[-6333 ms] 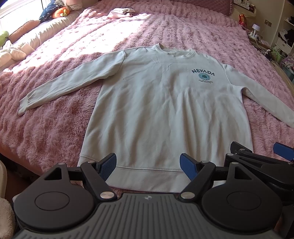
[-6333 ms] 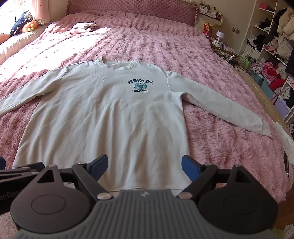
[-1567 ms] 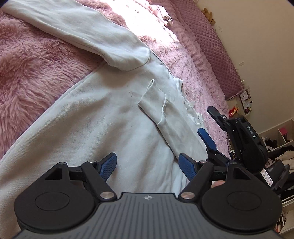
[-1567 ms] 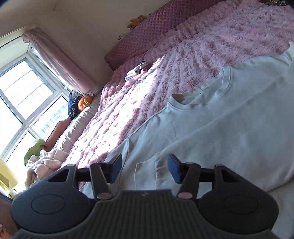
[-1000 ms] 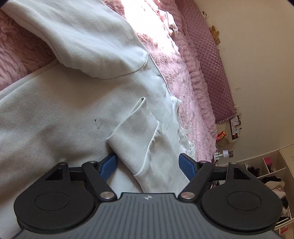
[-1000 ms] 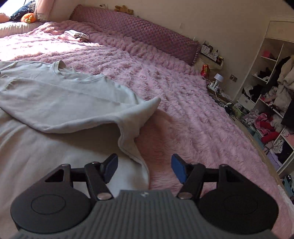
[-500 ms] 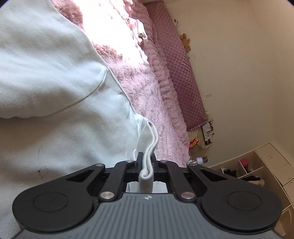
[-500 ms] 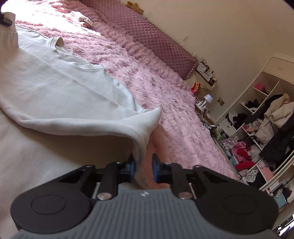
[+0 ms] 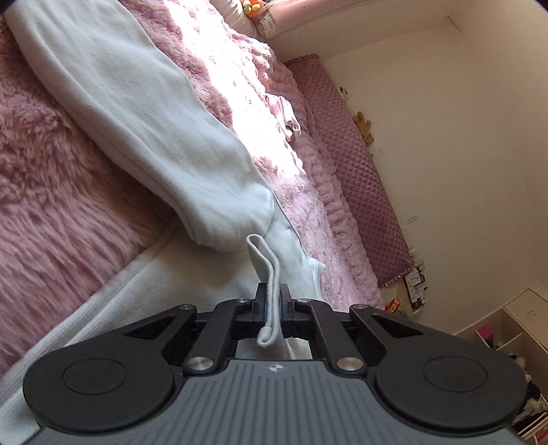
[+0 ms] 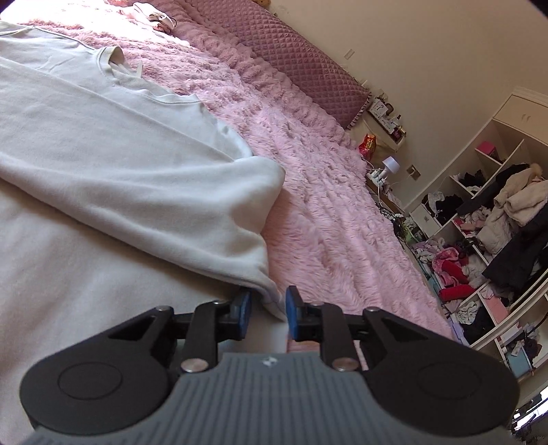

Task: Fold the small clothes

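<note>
A pale white sweatshirt (image 10: 102,143) lies on the pink fluffy bed. Its right sleeve is folded across the body. In the left wrist view my left gripper (image 9: 272,306) is shut on the ribbed sleeve cuff (image 9: 265,263), which stands up between the pads. The left sleeve (image 9: 137,113) stretches away over the blanket. In the right wrist view my right gripper (image 10: 268,309) has its blue pads a small gap apart around the folded shoulder edge (image 10: 265,287) of the sweatshirt. The neckline (image 10: 116,65) shows at upper left.
The pink blanket (image 10: 325,212) covers the bed. A quilted headboard (image 10: 301,58) runs along the wall. A small garment (image 10: 150,13) lies near the pillows. Open shelves (image 10: 486,212) full of clothes stand at right, with a nightstand lamp (image 10: 388,164).
My left gripper, shut on the cuff, has carried it towards the left sleeve. My right gripper's pads have parted a little around the shoulder fold and it sits closer to it.
</note>
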`<action>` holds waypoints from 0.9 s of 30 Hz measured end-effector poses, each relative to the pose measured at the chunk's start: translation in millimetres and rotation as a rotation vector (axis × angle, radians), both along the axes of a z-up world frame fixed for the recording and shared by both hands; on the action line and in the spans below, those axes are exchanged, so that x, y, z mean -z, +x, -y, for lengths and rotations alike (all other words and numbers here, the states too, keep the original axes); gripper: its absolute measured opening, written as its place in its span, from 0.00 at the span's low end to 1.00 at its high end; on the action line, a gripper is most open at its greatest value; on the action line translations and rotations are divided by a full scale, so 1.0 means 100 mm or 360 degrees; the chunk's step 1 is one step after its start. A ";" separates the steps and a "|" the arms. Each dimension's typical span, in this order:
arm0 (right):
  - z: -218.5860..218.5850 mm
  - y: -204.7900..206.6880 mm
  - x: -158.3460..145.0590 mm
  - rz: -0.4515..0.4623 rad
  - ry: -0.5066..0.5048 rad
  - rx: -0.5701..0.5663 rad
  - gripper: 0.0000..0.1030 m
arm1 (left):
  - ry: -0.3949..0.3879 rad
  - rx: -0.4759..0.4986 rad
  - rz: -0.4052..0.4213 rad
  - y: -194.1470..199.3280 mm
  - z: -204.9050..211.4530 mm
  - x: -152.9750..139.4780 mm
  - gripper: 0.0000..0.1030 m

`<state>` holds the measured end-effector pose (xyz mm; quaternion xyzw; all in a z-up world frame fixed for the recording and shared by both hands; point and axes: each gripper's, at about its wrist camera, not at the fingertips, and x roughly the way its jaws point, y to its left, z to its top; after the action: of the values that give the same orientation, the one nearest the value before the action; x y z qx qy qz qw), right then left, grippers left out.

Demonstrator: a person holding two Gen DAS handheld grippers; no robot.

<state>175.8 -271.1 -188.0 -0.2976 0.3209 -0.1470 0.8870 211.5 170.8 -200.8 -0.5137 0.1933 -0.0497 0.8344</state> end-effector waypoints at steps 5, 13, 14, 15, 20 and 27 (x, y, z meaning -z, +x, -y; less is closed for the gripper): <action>-0.05 0.01 0.00 0.0003 -0.0049 -0.0051 0.33 | -0.0153 0.0093 -0.0059 0.19 -0.06 0.08 0.33; -0.10 0.06 -0.01 0.0001 -0.0051 -0.0045 0.35 | 0.0067 0.0120 0.0245 0.28 0.11 -0.36 0.03; -0.10 0.06 -0.01 0.0000 -0.0050 -0.0047 0.35 | 0.0061 0.0097 0.0302 0.23 0.10 -0.40 0.03; -0.10 0.05 0.00 -0.0003 -0.0047 -0.0049 0.36 | 0.0054 0.0068 0.0341 0.19 0.08 -0.43 0.03; -0.09 0.06 0.02 -0.0014 -0.0030 -0.0037 0.36 | 0.0155 -0.0014 0.0121 0.27 -0.04 -0.19 0.03; -0.16 -0.05 -0.12 0.0003 -0.0010 -0.0026 0.43 | 0.0035 0.0061 -0.0085 0.31 -0.17 -0.04 0.32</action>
<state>170.8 -254.9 -175.7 -0.3028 0.3171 -0.1412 0.8876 242.2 187.9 -196.7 -0.5019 0.2258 -0.0497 0.8334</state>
